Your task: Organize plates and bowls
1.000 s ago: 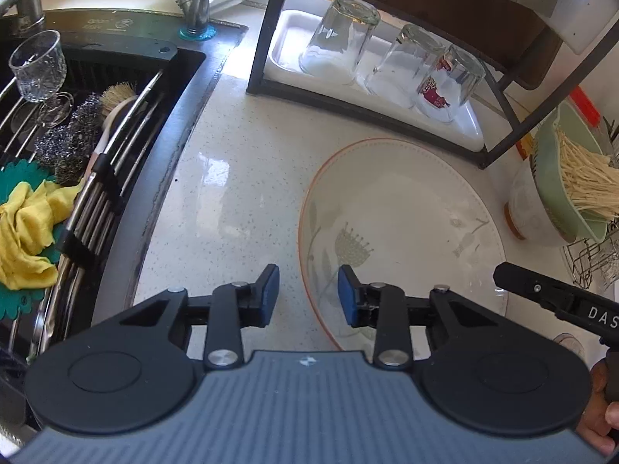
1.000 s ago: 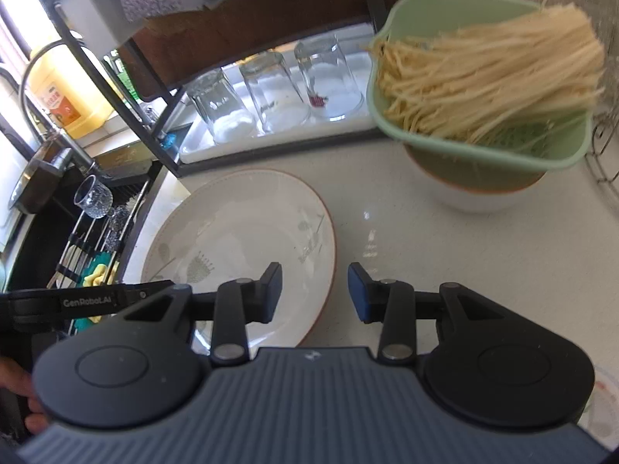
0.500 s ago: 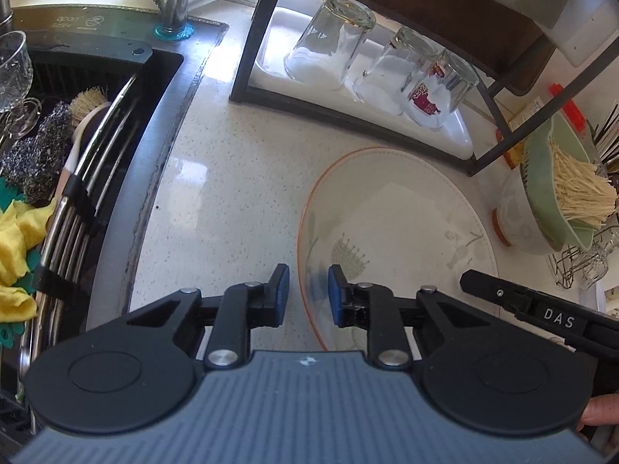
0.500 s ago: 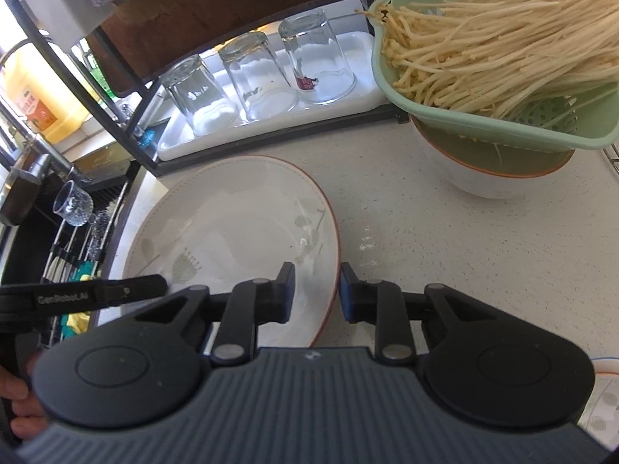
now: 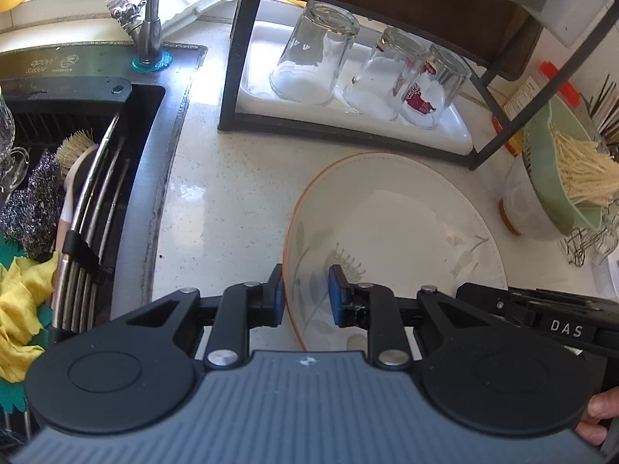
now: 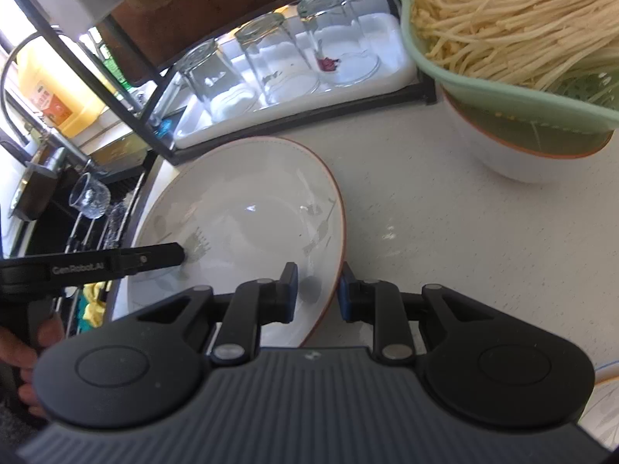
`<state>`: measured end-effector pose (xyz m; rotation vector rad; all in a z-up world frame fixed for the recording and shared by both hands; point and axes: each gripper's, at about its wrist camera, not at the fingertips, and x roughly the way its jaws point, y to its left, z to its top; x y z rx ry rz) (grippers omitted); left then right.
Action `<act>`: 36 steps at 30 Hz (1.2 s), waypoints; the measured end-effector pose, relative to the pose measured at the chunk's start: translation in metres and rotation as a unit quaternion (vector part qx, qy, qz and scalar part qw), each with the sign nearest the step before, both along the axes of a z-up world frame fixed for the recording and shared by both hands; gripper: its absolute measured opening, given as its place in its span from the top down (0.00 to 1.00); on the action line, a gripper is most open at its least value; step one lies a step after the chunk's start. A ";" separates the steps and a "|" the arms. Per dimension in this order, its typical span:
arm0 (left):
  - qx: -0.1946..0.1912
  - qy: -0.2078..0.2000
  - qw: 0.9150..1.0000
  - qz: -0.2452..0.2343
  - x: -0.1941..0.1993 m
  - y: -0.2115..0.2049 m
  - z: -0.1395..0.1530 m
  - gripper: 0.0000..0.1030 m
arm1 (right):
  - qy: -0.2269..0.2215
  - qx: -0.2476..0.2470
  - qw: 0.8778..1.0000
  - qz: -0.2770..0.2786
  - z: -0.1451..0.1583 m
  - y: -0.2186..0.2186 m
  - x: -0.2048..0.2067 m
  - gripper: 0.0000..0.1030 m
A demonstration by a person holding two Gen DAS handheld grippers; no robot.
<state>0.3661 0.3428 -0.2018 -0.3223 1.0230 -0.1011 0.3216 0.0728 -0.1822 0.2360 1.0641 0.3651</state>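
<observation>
A large white plate (image 5: 387, 224) with an orange rim and faint leaf print lies on the pale counter, seen again in the right wrist view (image 6: 240, 201). My left gripper (image 5: 305, 295) straddles its left rim, one blue pad outside and one on the inner face, and grips it. My right gripper (image 6: 319, 292) straddles the opposite rim; its jaws are closing with the rim between them, pads against it. Each view shows one of the other gripper's fingers (image 5: 522, 309) (image 6: 116, 263) over the plate. A white bowl (image 6: 522, 150) stands at the right under a green colander (image 6: 483, 89) of pale strands.
A black rack with three upturned glasses (image 5: 317, 58) on a white tray stands just behind the plate. The dark sink (image 5: 77, 135) with a wire rack, scourer, brush and yellow cloth is at the left. Another plate's edge (image 6: 603, 406) shows at the lower right.
Both grippers have moved in over the plate's opposite rims. Their jaws have narrowed from wide apart to closed around the rim.
</observation>
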 end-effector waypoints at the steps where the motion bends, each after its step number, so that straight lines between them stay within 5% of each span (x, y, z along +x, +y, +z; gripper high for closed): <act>1: -0.002 0.002 1.000 -0.001 -0.001 0.002 0.000 0.75 | 0.003 0.005 1.000 0.001 0.000 -0.001 -0.001 0.76; 19: -0.072 0.016 0.997 -0.007 -0.031 0.014 0.015 0.75 | 0.003 0.031 0.999 0.025 0.024 -0.010 -0.024 0.76; 36: -0.089 0.018 0.995 -0.049 -0.058 -0.044 0.045 0.75 | -0.004 0.057 0.998 0.000 0.057 -0.072 -0.078 0.76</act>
